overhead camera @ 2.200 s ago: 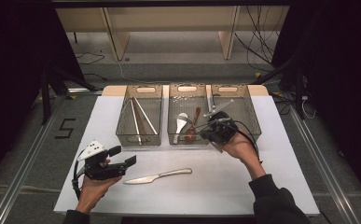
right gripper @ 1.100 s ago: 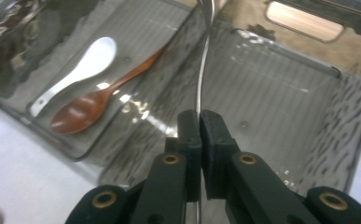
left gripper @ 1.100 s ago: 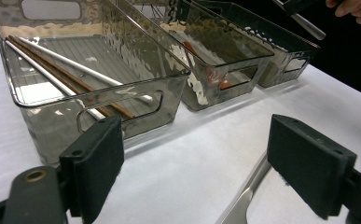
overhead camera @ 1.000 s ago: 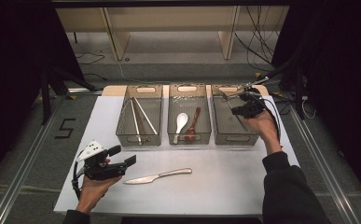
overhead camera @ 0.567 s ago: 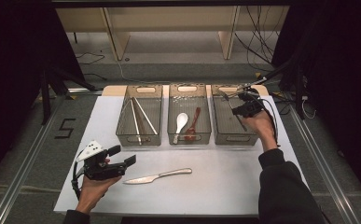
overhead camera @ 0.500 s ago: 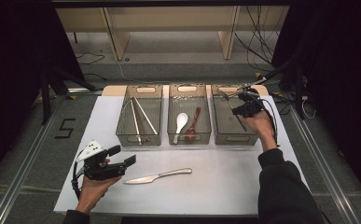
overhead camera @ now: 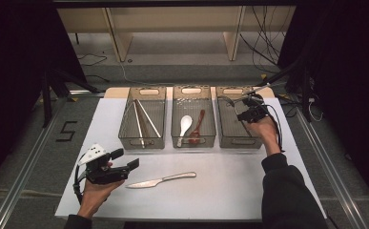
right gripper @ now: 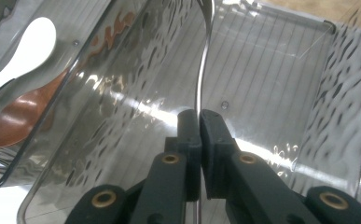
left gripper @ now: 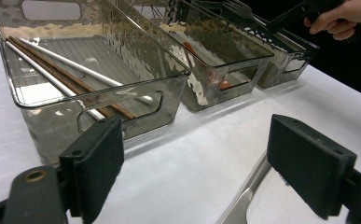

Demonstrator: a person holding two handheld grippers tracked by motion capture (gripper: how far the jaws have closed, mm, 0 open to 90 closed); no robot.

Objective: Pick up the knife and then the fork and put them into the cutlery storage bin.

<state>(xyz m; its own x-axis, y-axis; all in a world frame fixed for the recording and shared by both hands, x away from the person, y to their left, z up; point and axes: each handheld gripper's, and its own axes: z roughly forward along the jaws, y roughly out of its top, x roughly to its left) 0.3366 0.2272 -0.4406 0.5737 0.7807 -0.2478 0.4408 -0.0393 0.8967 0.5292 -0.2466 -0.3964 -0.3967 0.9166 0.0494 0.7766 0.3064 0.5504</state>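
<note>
My right gripper is shut on the thin handle of a metal fork, held over the empty right-hand bin. In the right gripper view the jaws pinch the fork handle, which curves up and away above the bin's ribbed floor. My left gripper rests open at the front left of the white table. A metal knife lies just to its right, and its blade shows between the open pads.
Three smoky clear bins stand in a row at the back. The left bin holds chopsticks. The middle bin holds a white spoon and a brown spoon. Cables trail off the table's right edge.
My right gripper has carried the fork from the middle bin over to the right bin and has sunk slightly there. The left gripper and the knife have stayed put.
</note>
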